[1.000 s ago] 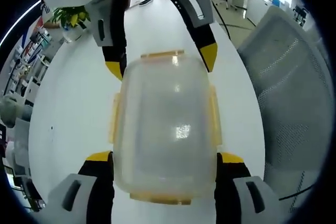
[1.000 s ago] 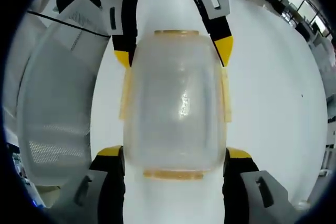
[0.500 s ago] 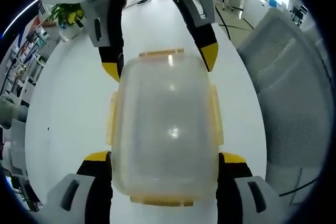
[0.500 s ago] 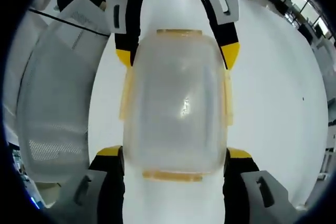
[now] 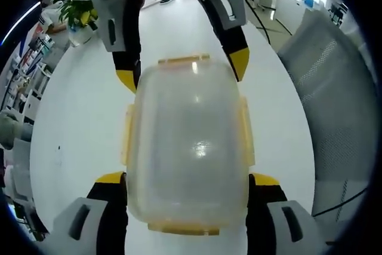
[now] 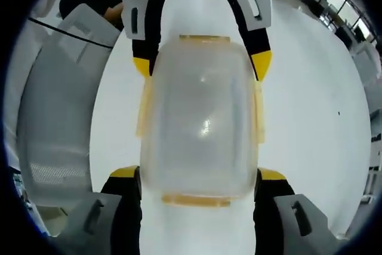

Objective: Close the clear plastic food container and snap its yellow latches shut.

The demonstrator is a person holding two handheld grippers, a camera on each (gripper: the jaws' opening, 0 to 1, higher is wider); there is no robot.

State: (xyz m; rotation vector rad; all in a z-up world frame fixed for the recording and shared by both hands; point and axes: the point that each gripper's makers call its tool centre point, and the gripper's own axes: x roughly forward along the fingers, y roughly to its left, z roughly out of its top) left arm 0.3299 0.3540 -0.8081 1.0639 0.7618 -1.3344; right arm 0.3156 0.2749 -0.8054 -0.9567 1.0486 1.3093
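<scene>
A: Left gripper view. The clear container sits on the white table, lid down on it. The left gripper straddles its near end, jaws spread wide, yellow tips flanking the side walls. Can't tell whether they touch or only stand just beside.

B: Other claw?

A: The right gripper comes in from the far side, tips at the two far corners, also spread. The yellow latches on the long sides look flared out, not snapped. The end latch at the far edge is too blurred to call.

B: Right gripper view?

A: The mirror of that. The clear container lies between the right gripper's wide-apart tips, with the left gripper bracketing the far end. The side latches stand proud of the wall here too. A mesh chair back stands off the table edge.

B: So which step?

A: Judgement: lid is seated, latching not yet done. Both claws look set to steady or square the box rather than clamp it.

B: Next move?

A: Likely one claw braces the box while the other tip presses a side latch down and inward until it clicks. Risk: the box skids on the smooth top if unbraced.
</scene>
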